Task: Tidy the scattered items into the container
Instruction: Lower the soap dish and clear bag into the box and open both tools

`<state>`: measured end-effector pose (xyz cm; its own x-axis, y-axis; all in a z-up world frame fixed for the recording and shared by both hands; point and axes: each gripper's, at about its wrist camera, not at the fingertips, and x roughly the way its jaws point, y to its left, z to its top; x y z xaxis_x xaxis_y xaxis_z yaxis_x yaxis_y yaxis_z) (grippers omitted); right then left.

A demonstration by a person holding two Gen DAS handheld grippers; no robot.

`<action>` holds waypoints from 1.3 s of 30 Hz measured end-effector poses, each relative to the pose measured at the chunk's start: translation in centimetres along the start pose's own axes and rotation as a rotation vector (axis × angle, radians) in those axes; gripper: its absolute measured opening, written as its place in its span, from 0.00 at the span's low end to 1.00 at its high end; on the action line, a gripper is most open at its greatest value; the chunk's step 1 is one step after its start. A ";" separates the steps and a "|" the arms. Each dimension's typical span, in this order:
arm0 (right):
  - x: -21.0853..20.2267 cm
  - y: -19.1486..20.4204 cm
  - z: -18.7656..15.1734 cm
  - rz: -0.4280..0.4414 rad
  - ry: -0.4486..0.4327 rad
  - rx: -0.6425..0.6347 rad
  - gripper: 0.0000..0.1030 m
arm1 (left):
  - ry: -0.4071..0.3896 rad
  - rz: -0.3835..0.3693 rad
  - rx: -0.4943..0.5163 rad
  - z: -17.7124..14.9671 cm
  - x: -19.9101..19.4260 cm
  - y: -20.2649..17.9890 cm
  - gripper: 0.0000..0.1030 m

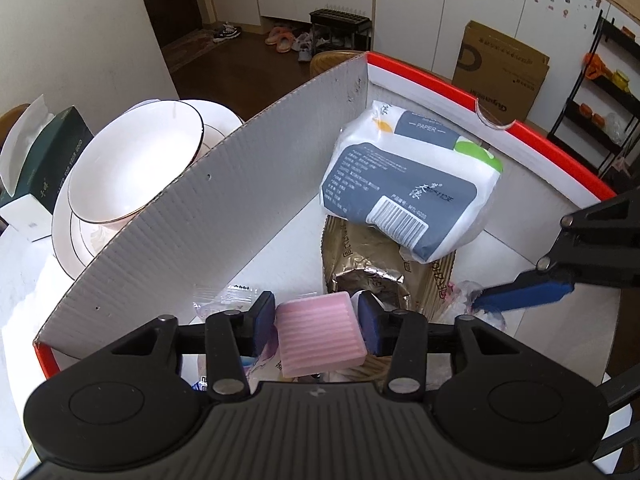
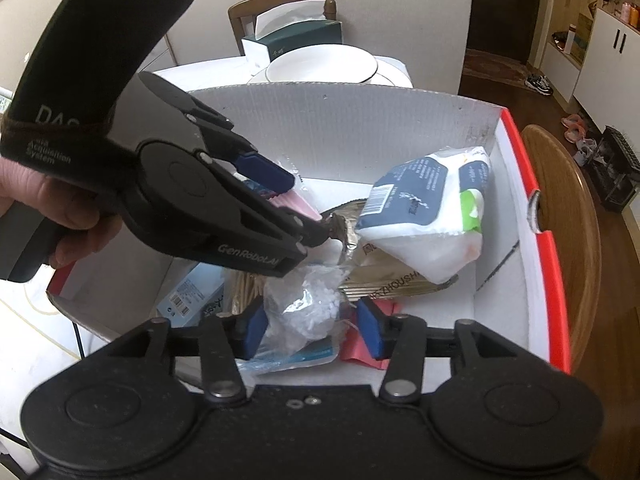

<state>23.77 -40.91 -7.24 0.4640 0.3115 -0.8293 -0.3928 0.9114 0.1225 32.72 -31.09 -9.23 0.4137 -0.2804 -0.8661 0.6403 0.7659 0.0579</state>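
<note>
A white cardboard box with a red rim (image 1: 168,216) (image 2: 536,264) holds a white and blue tissue pack (image 1: 404,188) (image 2: 428,208), a gold foil bag (image 1: 372,264) (image 2: 384,276) and other packets. My left gripper (image 1: 317,326) (image 2: 296,196) is inside the box, shut on a pink ridged block (image 1: 320,332) (image 2: 298,200). My right gripper (image 2: 312,330) (image 1: 516,296) is over the box's near side, its pads either side of a clear plastic bag of white pellets (image 2: 308,308), with a gap on the right; it looks open.
White bowls stacked on plates (image 1: 132,168) (image 2: 320,66) and a green tissue box (image 1: 44,156) (image 2: 292,36) stand on the table beyond the box. A wooden chair back (image 2: 568,240) is at the right. A blue packet (image 2: 192,296) and a red packet (image 2: 364,354) lie in the box.
</note>
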 end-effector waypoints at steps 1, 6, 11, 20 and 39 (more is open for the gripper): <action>-0.1 -0.1 0.0 0.000 -0.002 0.004 0.52 | -0.002 -0.001 0.004 0.0 0.0 -0.1 0.53; -0.8 -0.3 0.0 -0.001 -0.019 0.014 0.59 | -0.019 0.002 0.007 -0.1 -0.4 -0.2 0.60; -1.5 -0.3 0.2 -0.006 -0.036 0.014 0.61 | -0.034 -0.005 -0.006 -0.5 -1.0 -0.1 0.60; -2.9 0.1 0.2 -0.018 -0.070 0.005 0.64 | -0.103 -0.034 -0.040 -1.5 -3.7 0.3 0.60; -7.1 3.5 -0.6 -0.097 -0.199 -0.040 0.85 | -0.263 -0.049 -0.106 -6.2 -11.2 0.6 0.60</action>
<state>18.59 -40.06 -1.30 0.6467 0.2736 -0.7120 -0.3680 0.9295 0.0229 24.48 -23.84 -2.62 0.5461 -0.4488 -0.7073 0.5987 0.7997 -0.0452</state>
